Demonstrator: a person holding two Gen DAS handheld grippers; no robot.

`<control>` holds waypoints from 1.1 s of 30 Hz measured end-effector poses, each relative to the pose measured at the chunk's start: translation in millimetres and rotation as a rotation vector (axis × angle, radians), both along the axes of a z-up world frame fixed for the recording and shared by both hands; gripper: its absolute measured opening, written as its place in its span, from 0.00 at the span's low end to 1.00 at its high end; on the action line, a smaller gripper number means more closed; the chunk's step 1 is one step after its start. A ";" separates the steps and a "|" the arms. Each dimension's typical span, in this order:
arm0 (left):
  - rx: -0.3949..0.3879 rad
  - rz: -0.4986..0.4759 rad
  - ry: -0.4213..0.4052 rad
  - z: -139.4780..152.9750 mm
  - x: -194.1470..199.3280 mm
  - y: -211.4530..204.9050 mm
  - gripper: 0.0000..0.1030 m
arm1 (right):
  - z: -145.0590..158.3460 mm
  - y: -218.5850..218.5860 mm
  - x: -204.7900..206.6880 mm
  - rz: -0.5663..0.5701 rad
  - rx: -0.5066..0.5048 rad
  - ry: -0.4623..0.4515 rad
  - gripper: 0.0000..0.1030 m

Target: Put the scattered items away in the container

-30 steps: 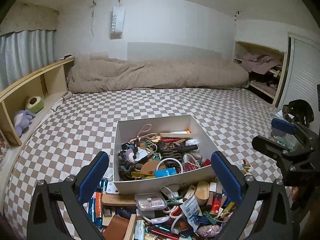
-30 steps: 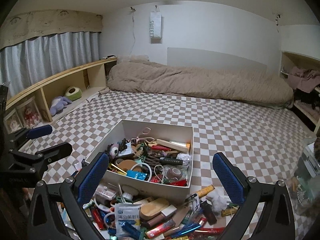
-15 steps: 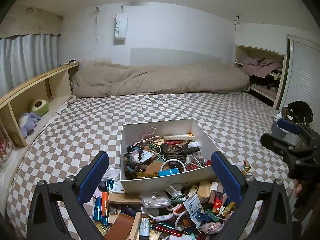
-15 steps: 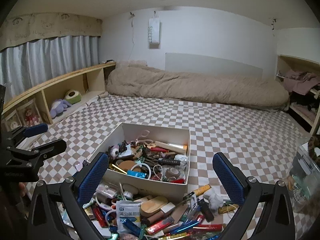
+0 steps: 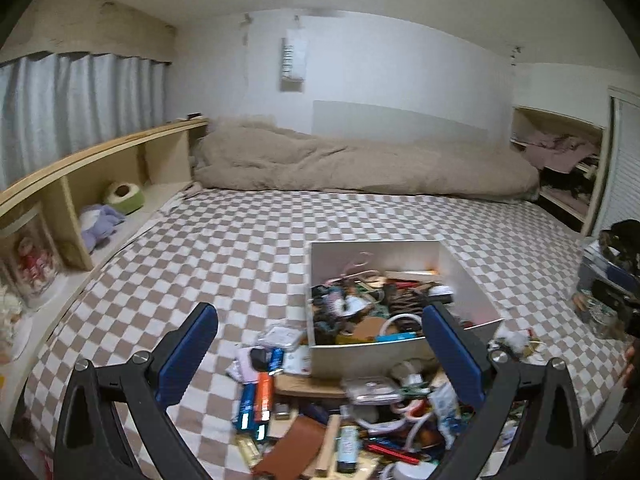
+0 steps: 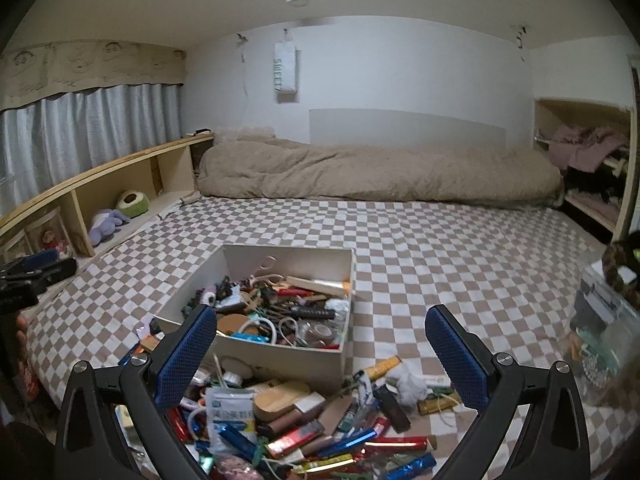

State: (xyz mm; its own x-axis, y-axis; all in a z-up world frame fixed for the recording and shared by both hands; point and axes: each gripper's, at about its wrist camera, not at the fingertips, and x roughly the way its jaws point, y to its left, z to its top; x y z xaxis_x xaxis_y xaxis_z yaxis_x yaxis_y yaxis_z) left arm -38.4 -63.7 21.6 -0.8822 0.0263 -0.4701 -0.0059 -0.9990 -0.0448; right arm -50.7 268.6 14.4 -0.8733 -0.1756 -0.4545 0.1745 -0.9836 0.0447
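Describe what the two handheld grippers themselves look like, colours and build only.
Both match: the left gripper and right gripper each have two black angular plastic fingers with triangular cut-outs and silver screw heads, tipped with blue textured pads. No cables, markings or sleeves are visible.

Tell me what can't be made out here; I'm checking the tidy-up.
- Box bottom, both views: buried under its contents.
- Nearest pile items, both views: cut by the lower edge and gripper frames.
- Small labels, left wrist view: motion-blurred.
- Right-side clutter, right wrist view: blurred, cropped.
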 end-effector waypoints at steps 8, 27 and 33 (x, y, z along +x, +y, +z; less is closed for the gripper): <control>0.026 0.064 -0.019 -31.8 8.3 -39.9 1.00 | -27.7 26.5 0.3 -0.063 -0.014 -0.032 1.00; 0.108 0.075 -0.206 -115.0 3.7 -75.7 1.00 | -105.9 83.6 9.2 -0.205 -0.223 -0.092 1.00; 0.072 0.041 -0.277 -134.5 6.4 -75.5 1.00 | -136.5 78.1 14.0 -0.172 -0.104 -0.175 1.00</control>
State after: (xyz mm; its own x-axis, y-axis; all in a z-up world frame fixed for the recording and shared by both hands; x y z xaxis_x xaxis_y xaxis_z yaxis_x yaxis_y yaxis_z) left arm -31.9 -139.2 -112.9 -0.7216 0.0353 -0.6914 0.0571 -0.9923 -0.1101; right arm -36.7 346.7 -122.1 -0.8039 -0.0852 -0.5886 -0.0142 -0.9867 0.1622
